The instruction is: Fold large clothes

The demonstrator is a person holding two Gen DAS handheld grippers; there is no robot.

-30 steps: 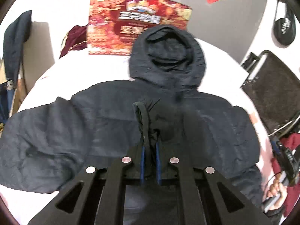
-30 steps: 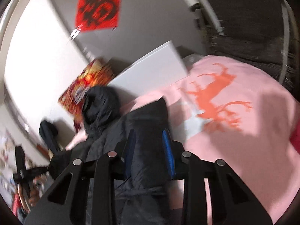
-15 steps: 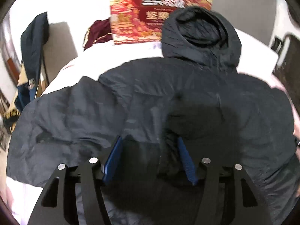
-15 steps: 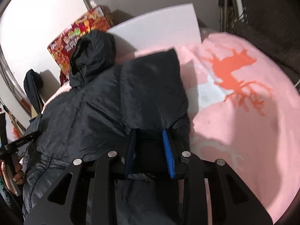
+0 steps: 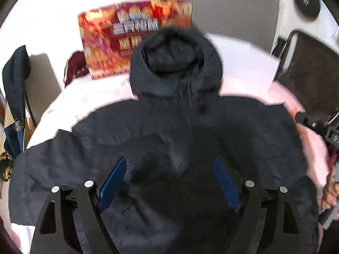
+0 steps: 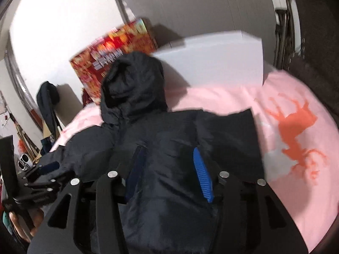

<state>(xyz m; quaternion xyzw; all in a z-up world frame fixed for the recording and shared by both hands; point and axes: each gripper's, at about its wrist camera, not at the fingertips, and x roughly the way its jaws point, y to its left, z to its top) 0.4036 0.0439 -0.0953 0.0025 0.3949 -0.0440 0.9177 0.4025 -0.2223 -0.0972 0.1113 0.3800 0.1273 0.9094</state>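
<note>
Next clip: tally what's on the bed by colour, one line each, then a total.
Dark navy: 1, the hooded jacket, spread flat
Red: 1, the printed gift box behind the hood
White: 1, the flat box at the far edge
Maroon: 1, a bundled cloth beside the gift box
Total: 4

A pink bedspread lies before a grey wall, a dark chair at the side.
</note>
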